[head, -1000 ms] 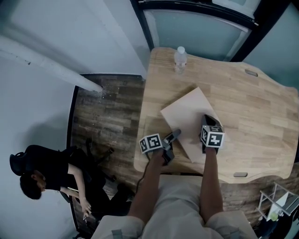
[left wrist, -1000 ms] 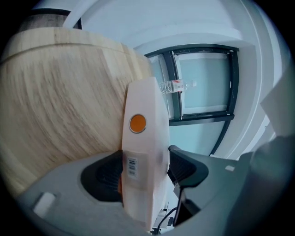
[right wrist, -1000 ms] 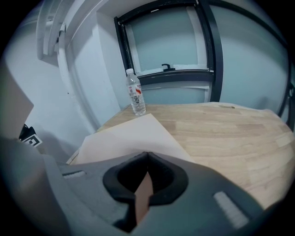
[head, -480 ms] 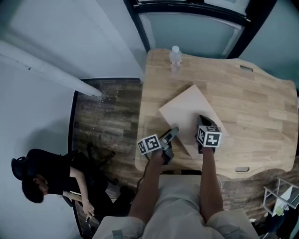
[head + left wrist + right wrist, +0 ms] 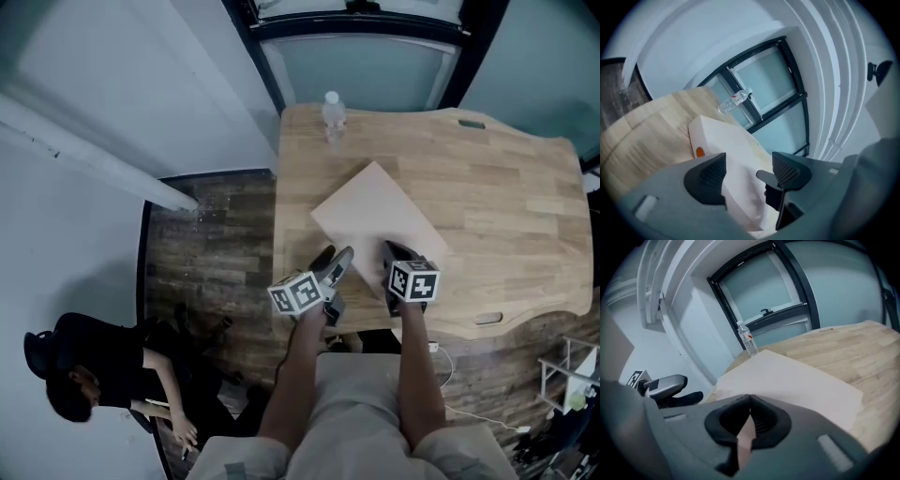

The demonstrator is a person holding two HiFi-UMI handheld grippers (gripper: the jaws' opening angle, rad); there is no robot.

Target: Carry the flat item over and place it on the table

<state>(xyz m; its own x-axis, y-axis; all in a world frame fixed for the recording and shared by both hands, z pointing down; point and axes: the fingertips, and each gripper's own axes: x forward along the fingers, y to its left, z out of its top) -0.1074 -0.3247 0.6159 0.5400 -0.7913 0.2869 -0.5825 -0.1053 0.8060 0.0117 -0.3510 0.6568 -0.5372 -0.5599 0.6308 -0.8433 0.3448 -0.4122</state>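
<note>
Right gripper view: the right gripper (image 5: 749,417) is clenching its ribbed dark pads on the near edge of the board (image 5: 797,380), and a pale strip of that edge is showing between them. In the left gripper view the left gripper (image 5: 747,176) is standing with its jaws apart. The board (image 5: 726,140) is showing in the gap, but neither pad is pressing on it, so I am reading that side as released.

In the head view the board (image 5: 375,217) is lying at the centre of the frame on the table (image 5: 506,178), turned corner-on, its near edge close to the table's front rim, where the right gripper (image 5: 398,255) is pinching it. The left gripper (image 5: 330,267) is sitting just beside the board's lower left edge.

I am judging the carry as done and the board as down, or nearly so. What I am seeing as left is letting go on the right and drawing both grippers clear.

The board is looking thin, stiff, matte and pale, a plain rectangle with sharp corners and a small orange spot (image 5: 700,152) near one edge. The table is showing light wood in glued strips with rounded corners. A clear plastic bottle (image 5: 331,112) is standing upright at its upper left corner, well apart from the board.
</note>
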